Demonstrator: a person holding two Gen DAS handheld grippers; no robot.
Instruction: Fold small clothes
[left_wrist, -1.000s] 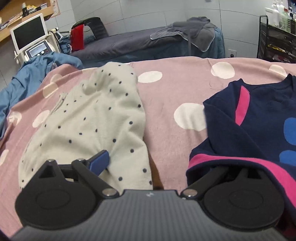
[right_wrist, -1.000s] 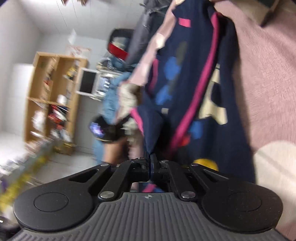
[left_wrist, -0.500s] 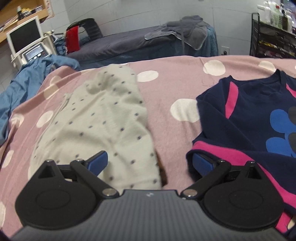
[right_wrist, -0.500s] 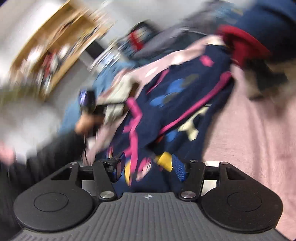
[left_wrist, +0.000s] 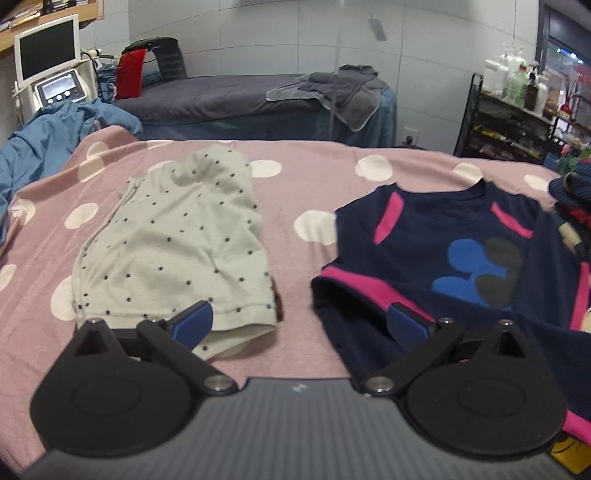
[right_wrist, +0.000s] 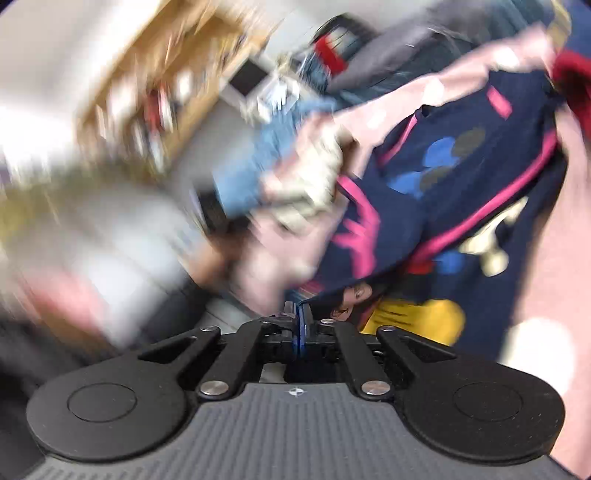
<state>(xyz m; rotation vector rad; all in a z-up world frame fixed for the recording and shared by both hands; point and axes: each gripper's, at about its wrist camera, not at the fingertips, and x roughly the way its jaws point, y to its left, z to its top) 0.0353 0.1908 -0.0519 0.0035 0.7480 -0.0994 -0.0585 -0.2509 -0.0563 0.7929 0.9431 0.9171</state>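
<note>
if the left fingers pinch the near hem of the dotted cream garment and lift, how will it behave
The dotted cream garment already lies creased and rumpled, so it will probably hang limp and drape rather than hold shape. It looks thin, likely light. On the pink spotted blanket it may drag and bunch rather than slide.

I saw a pink bedspread (left_wrist: 303, 184) with big white dots. On it lay a pale cream garment (left_wrist: 173, 251) sprinkled with small dark dots, and a navy shirt (left_wrist: 461, 258) with hot-pink stripes and a blue and charcoal mouse-head print. My left gripper (left_wrist: 299, 323) was black with blue pads. Behind stood a bed under a dark grey cover (left_wrist: 221, 96), a grey towel (left_wrist: 343, 88), crumpled blue fabric (left_wrist: 48, 140) and a white monitor (left_wrist: 46, 48).
</note>
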